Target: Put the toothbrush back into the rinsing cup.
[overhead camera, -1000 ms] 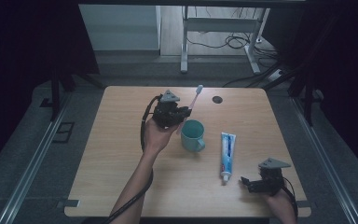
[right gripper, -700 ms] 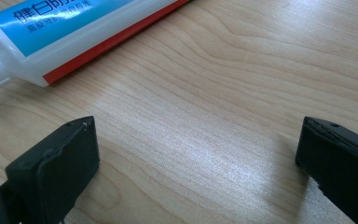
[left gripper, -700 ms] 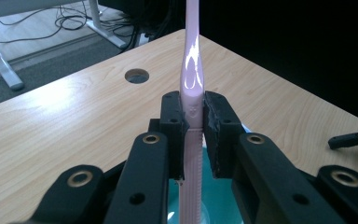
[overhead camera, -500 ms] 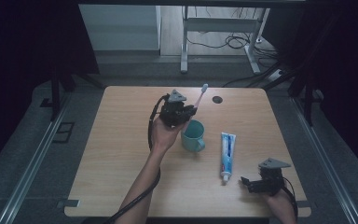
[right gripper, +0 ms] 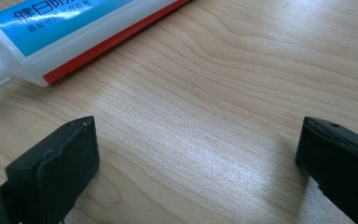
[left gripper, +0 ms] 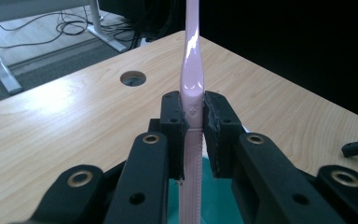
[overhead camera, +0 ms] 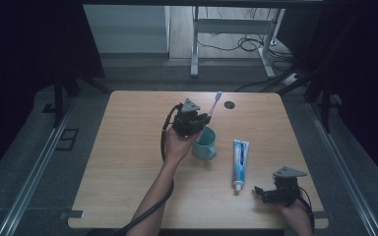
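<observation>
My left gripper (overhead camera: 201, 123) is shut on a pink toothbrush (overhead camera: 213, 104), held over the teal mug (overhead camera: 204, 144) near the table's middle. In the left gripper view the pink toothbrush (left gripper: 190, 70) rises between the pads (left gripper: 175, 121), handle end pointing down into the teal mug (left gripper: 214, 196) below. A blue and white toothpaste tube (overhead camera: 240, 158) lies flat right of the mug. My right gripper (overhead camera: 260, 191) rests open on the table at the front right, just right of the tube's cap. In the right gripper view the toothpaste tube (right gripper: 60, 28) lies beyond the wide-apart jaws.
The wooden table (overhead camera: 128, 147) has a round cable hole (overhead camera: 229, 104) near its far edge. Beyond the table stand desk legs and cables (overhead camera: 246, 44) on the floor. Dark curtains flank both sides.
My left gripper has carried the toothbrush rightward and nearer, from behind-left of the mug to over it. The right gripper has stayed put.
</observation>
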`<state>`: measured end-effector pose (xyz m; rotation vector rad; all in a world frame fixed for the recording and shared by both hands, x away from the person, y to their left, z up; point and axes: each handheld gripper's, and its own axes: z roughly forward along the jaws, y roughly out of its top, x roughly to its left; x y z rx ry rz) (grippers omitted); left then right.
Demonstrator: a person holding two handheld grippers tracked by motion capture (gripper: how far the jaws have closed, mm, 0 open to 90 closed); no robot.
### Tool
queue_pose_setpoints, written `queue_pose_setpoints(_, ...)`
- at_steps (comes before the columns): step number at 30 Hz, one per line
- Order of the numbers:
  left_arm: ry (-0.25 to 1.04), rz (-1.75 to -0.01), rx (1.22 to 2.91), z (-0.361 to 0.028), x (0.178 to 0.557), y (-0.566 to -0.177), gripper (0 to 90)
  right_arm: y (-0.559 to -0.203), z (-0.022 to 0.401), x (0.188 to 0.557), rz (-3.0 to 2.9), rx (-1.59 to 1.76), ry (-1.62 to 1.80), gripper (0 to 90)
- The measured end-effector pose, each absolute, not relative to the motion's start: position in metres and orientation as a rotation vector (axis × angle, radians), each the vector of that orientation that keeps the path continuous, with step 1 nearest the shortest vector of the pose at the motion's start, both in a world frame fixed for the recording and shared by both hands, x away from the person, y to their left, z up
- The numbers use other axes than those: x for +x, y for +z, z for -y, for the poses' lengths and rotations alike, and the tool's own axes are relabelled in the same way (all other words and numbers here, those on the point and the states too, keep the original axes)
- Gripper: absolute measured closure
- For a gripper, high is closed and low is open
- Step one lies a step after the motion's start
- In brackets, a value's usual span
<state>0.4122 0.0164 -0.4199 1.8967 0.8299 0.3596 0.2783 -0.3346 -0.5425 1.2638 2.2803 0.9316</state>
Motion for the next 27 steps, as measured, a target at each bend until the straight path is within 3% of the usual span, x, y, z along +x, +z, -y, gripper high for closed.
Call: queue_pose_setpoints(27, 0.318, -0.896, 1.918, -0.014, 0.409, -0.459, 78.8, -0.543, 0.335, 0.278, -2.280, 1.265, 0.932, 0.0)
